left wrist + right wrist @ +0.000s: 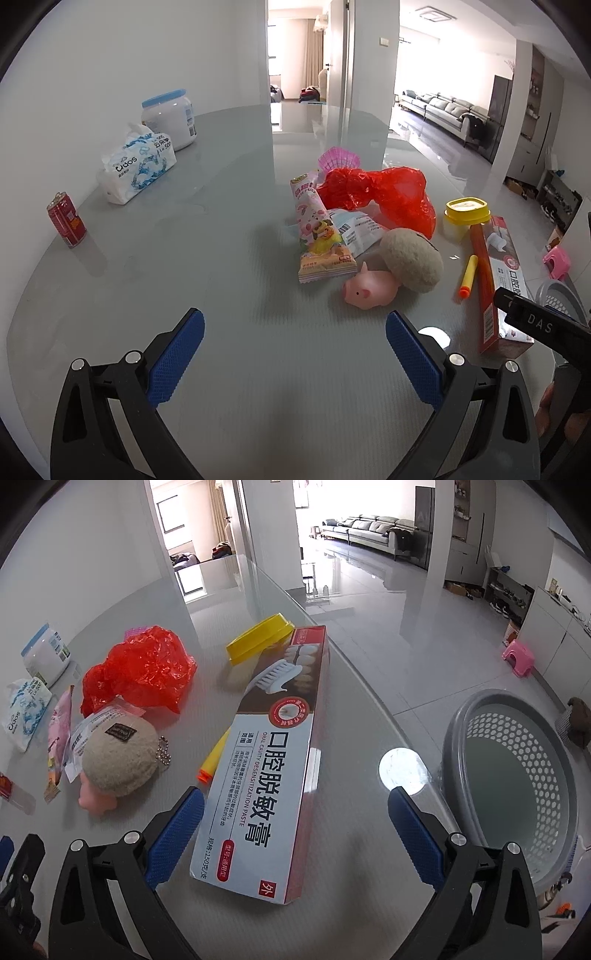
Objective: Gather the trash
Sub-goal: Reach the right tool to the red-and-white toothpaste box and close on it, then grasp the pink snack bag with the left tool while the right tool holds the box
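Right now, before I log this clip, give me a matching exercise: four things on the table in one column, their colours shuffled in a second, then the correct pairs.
Things:
1. crumpled plastic bag
2. toy pig
3. jar lid
4. drink can

Colours:
A. yellow
B. pink
C. red, printed
D. translucent red

Pairs: 1-D, 2-B, 3-A, 4-C
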`<control>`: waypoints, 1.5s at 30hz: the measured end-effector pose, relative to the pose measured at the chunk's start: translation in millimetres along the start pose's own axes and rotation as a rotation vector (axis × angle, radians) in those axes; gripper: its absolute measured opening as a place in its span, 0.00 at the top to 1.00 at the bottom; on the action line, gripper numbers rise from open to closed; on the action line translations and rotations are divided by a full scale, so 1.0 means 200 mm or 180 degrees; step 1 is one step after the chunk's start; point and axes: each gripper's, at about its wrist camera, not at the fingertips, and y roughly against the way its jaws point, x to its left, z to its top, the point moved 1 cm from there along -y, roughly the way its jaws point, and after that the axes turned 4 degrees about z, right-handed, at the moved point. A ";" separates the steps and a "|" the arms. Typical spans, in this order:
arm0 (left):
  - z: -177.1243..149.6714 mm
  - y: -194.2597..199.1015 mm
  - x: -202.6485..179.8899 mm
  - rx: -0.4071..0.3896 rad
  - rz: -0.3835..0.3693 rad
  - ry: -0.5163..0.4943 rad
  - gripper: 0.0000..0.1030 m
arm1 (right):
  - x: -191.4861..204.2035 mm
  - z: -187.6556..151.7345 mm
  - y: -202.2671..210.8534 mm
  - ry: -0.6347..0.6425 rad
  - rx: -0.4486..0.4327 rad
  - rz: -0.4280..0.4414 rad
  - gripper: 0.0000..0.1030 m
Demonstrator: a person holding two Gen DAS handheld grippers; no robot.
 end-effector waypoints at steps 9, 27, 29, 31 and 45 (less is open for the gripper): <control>0.00 -0.03 0.02 0.0042 -0.0010 0.0063 0.06 | 0.05 0.03 -0.02 0.0020 0.0026 -0.0049 0.08; 0.15 -0.14 0.09 0.0052 -0.0058 0.0198 0.06 | 0.02 -0.01 -0.09 0.0167 0.0075 -0.0039 0.34; 0.19 -0.16 0.07 0.0042 -0.0035 0.0164 0.06 | 0.02 -0.02 -0.09 0.0210 0.0108 0.0025 0.44; 0.22 -0.18 0.07 0.0057 -0.0039 0.0161 0.06 | 0.03 -0.03 -0.09 0.0245 0.0108 0.0054 0.44; 0.33 -0.36 0.04 0.0149 0.0022 0.0189 0.06 | 0.03 -0.14 0.02 0.0487 0.0056 0.0357 0.48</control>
